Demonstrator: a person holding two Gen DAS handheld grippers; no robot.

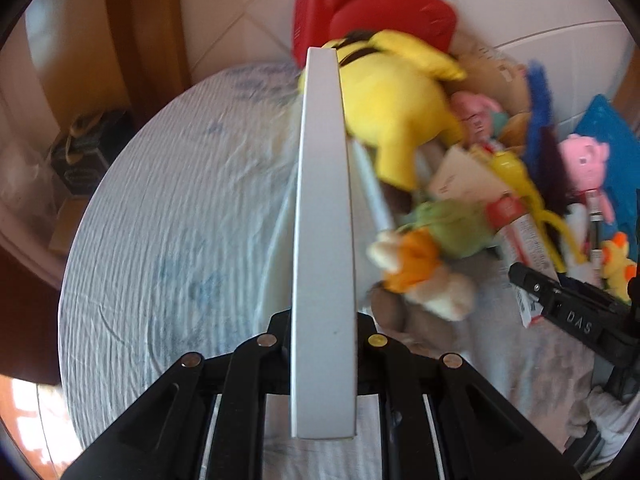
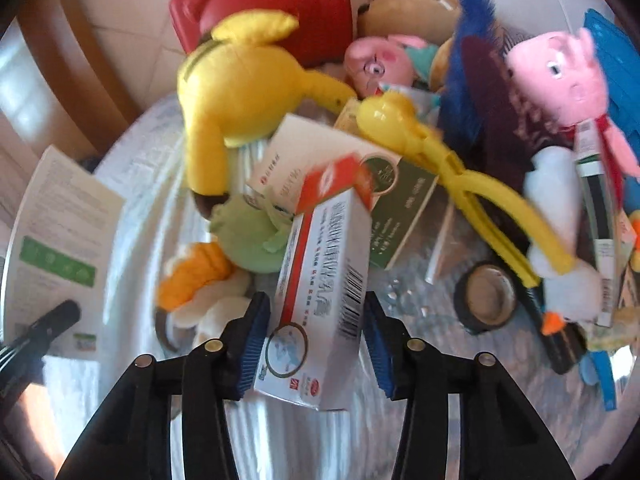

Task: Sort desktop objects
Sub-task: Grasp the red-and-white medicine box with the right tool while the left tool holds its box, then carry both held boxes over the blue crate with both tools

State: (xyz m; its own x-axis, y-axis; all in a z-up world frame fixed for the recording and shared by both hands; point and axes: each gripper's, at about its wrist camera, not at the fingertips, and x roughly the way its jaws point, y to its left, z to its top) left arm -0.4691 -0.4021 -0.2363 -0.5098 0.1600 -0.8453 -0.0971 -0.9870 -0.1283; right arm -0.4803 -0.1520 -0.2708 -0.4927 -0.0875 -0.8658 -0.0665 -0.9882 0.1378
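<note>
My left gripper (image 1: 324, 320) is shut on a flat white box (image 1: 322, 208), held edge-on above the round table with its pale cloth (image 1: 172, 220). In the right wrist view that box (image 2: 60, 236) shows a green label at the far left. My right gripper (image 2: 316, 308) has its blue pads (image 2: 254, 340) against both sides of a white and red medicine box (image 2: 320, 288), which tilts up from the pile. Just behind it lie a green plush (image 2: 252, 236), a yellow plush (image 2: 236, 92) and a dark green carton (image 2: 404, 208).
Toys crowd the table's far and right side: a red case (image 2: 288, 4), pink plush animals (image 2: 560, 76), yellow plastic tongs (image 2: 452, 168), a blue feather duster (image 2: 468, 48), a tape roll (image 2: 486, 294) and an orange and cream plush (image 2: 200, 280). A wooden door frame (image 1: 148, 20) stands behind.
</note>
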